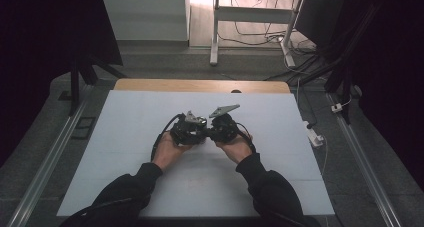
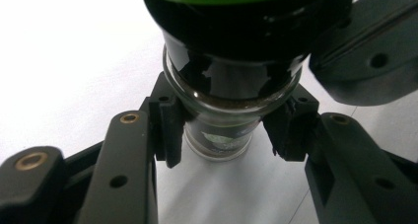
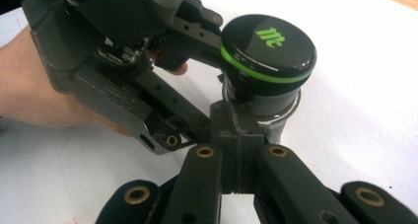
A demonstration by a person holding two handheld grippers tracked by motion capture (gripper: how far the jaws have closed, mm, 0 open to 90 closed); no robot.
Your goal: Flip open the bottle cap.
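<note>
Jar (image 2: pixel 219 120) at the centre of the left gripper view, a glass one with dark contents and a black lid (image 3: pixel 268 46) ringed in green. The left tool (image 2: pixel 222 128) clamps its glass body, pads pressed on both sides. In the right gripper view the right tool (image 3: pixel 235 135) has its jaws closed flat together, nothing between them, their tips just below the lid, beside the glass. From above, both hands meet mid-frame over the white worktop (image 1: pixel 125 137).
</note>
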